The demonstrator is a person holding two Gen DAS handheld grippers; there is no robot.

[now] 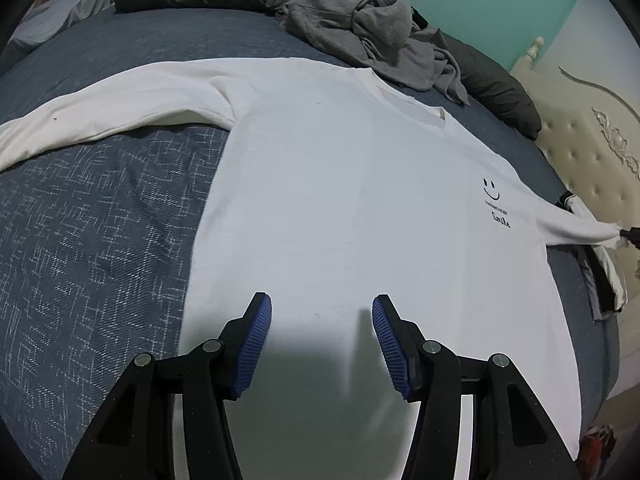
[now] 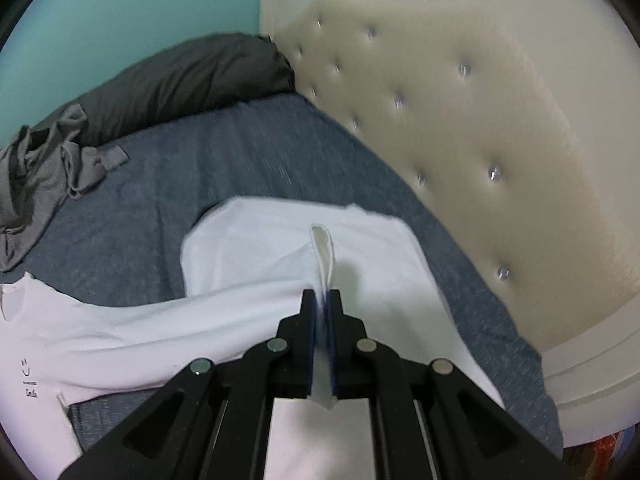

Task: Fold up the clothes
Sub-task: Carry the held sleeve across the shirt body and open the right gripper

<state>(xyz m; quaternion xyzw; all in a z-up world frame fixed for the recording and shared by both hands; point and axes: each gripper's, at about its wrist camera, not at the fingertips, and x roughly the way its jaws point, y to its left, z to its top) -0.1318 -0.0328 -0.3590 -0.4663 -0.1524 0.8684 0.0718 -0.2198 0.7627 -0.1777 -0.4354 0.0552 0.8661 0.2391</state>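
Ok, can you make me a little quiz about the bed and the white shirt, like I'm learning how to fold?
1. True or false: the left gripper is pinching the white shirt.
2. What does the right gripper hold?
A. the grey garment
B. the shirt's sleeve
C. the dark pillow
3. Fill the gap: the little picture printed on the shirt's chest is a ____ face.

Key
1. False. Its jaws are open, above the shirt's lower part.
2. B. It is shut on the end of the sleeve, near the headboard.
3. Smiley.
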